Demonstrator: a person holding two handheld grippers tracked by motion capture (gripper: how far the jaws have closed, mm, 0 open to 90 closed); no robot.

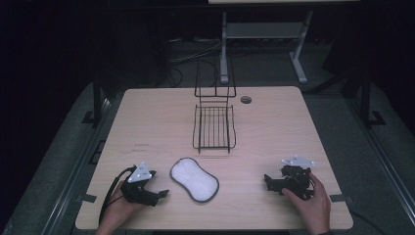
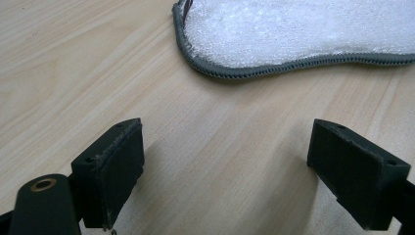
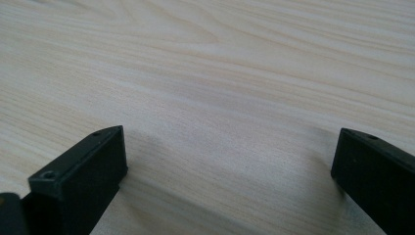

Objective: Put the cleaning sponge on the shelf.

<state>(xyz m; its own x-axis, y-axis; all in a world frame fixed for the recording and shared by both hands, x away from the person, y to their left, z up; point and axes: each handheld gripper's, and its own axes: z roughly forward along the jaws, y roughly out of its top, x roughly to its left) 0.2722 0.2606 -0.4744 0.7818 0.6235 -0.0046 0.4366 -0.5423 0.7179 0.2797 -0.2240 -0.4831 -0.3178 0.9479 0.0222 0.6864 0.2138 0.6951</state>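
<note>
From the high view, a pale wooden worktop point(image 1: 147, 127) stands in a dark room. A black wire rack point(image 1: 214, 126) sits at the middle of its far half, with an upright wire back at its far end and a flat slatted tray reaching toward the near side. A small round hole point(image 1: 246, 100) lies in the worktop just right of the rack's upright part. Near the front, a little left of centre, a white pad with a grey edge point(image 1: 194, 179) lies flat, shaped like a rounded peanut and set on a slant. The left tool point(image 1: 155, 190) rests at the near left, held by the left hand point(image 1: 115, 208), its jaws pointing right toward the pad and close beside it without touching. The right tool point(image 1: 269, 183) rests at the near right in the right hand point(image 1: 311, 203), its jaws pointing left, well apart from the pad.

In the left gripper view, the two black jaws stand wide apart over bare wood, with nothing between them. The pad's grey stitched rim and fluffy white face point(image 2: 293, 29) lie just ahead.

In the right gripper view, the jaws are likewise spread wide over bare wood grain point(image 3: 220, 88), holding nothing.
</note>
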